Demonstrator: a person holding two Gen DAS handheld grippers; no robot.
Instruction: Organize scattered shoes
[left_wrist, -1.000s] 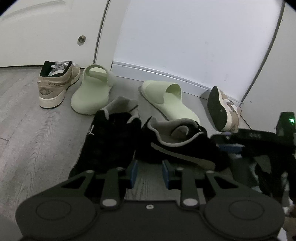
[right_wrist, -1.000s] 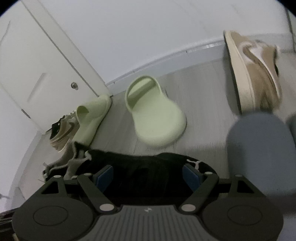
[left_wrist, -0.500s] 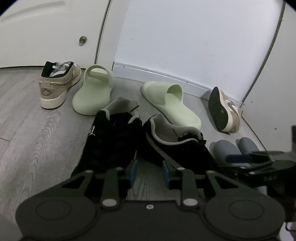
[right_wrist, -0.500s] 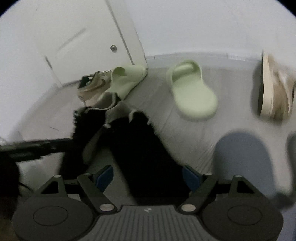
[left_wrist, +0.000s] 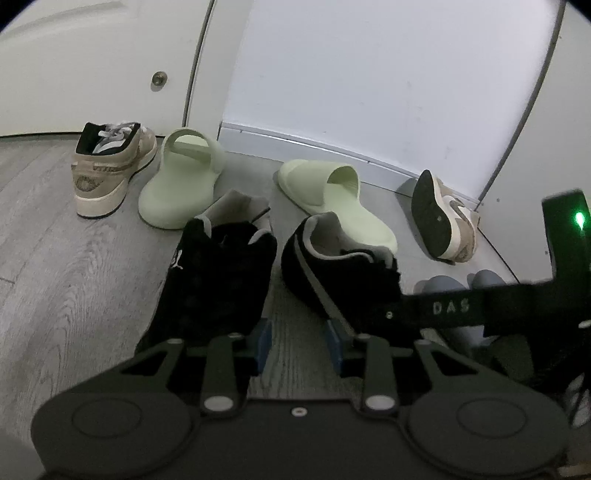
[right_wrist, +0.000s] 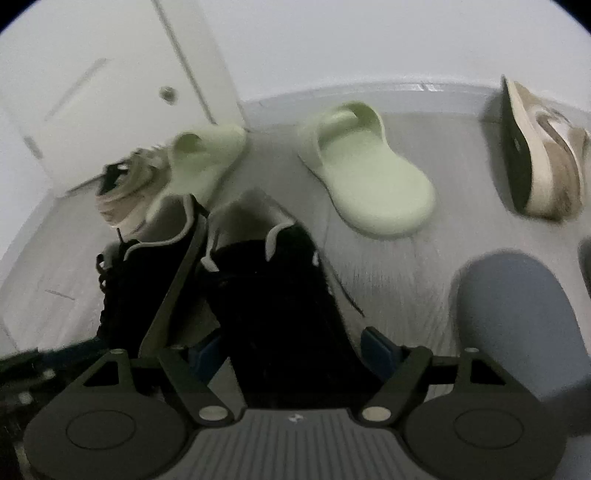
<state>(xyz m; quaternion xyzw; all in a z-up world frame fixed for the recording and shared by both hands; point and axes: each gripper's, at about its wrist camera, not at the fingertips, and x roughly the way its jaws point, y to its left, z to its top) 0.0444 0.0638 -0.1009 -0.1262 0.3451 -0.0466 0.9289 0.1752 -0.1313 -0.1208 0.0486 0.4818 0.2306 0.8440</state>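
Left tongs (left_wrist: 298, 339) opening, empty; right tongs (right_wrist: 291, 350) closing around black sneaker (right_wrist: 280, 295).

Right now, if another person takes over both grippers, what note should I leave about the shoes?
Left gripper: holds nothing, jaws opening over the floor.
Right gripper: jaws closing around one black shoe; whether it grips is unclear.
Done: that shoe lies beside the other black shoe.
Left: green slippers point different ways; one tan sneaker stands by the door, the other tan sneaker lies on its side.
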